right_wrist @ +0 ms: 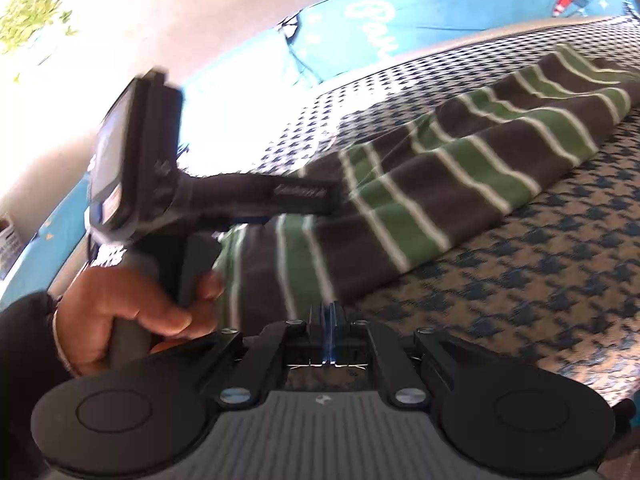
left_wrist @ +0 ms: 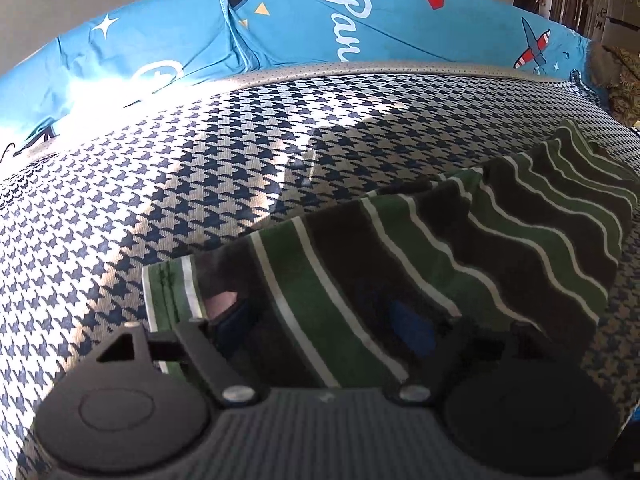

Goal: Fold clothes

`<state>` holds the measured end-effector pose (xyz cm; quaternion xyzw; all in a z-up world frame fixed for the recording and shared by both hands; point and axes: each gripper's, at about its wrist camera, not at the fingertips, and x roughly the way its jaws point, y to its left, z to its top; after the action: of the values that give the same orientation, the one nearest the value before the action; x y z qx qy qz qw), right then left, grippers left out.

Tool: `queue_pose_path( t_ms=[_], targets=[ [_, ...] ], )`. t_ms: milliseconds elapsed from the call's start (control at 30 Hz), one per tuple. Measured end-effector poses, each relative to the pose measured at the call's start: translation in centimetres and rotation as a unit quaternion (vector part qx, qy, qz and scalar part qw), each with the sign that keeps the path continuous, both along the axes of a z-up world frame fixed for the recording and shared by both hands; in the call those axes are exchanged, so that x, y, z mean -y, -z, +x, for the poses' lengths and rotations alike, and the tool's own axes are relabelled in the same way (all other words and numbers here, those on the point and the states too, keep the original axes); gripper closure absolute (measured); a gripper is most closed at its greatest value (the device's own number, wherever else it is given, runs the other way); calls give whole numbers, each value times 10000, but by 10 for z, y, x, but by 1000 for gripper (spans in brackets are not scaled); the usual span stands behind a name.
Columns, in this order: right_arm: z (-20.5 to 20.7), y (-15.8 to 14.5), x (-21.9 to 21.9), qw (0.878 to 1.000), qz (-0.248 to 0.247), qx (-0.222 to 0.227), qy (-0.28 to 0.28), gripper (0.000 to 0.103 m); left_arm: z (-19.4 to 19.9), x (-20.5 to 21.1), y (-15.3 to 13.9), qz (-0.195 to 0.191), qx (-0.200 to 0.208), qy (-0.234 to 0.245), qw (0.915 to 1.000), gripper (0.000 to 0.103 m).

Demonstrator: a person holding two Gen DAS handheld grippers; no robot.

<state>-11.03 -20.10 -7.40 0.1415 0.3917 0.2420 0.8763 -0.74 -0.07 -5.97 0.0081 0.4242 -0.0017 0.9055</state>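
A garment with dark brown, green and white stripes (left_wrist: 460, 240) lies across the houndstooth cover. In the left wrist view it drapes over my left gripper (left_wrist: 320, 320). The jaws stand wide apart, and blue pads (left_wrist: 412, 328) show under the cloth. In the right wrist view the garment (right_wrist: 440, 184) runs from the near left to the far right. My right gripper (right_wrist: 328, 312) has its blue pads pressed together at the garment's near edge. There my left gripper (right_wrist: 332, 196) shows from the side, its tips against the cloth, held by a hand (right_wrist: 132, 308).
The blue-and-white houndstooth cover (left_wrist: 160, 184) spreads in every direction; its bare part (right_wrist: 540, 272) lies right of the garment. A blue sheet printed with planes and lettering (left_wrist: 320, 20) rises along the far edge. Sunlight glares at the far left. A pale wall stands behind.
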Motion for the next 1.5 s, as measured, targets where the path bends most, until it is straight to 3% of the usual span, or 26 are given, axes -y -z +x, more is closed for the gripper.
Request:
queue_pose_path(
  t_ms=[100,233,600,767,833,900,1067,1333,1500],
  targets=[
    [9,4,15,9985,202,-246,438,96,-2,-1,-1,0,2,-5,10000,23],
    [19,8,35,9933,536,-452,917,85,-1,-1,-1,-18,-9,-18,10000,22],
    [31,14,47,9793,1337,-768,1312,76,0,-1,0,-19,-12,-25,10000,21],
    [38,13,35,9830,1125,-640,1300,78,1,0,-1,-11,-13,-36,10000,21],
    [40,13,30,9850,948,-589,1318,92,1,0,-1,-10,-10,-36,10000,21],
    [39,11,28,9867,794,-537,1310,97,1,-1,-1,-15,-3,-41,10000,21],
    [25,3,22,9913,388,-341,1209,99,1,-1,-1,-52,28,-90,9999,20],
    [17,2,23,9930,235,-381,1094,100,-1,6,-2,64,207,-76,9997,18],
    [13,-2,13,9962,-236,-181,814,101,5,14,-4,-69,179,-107,9998,18]
  ],
)
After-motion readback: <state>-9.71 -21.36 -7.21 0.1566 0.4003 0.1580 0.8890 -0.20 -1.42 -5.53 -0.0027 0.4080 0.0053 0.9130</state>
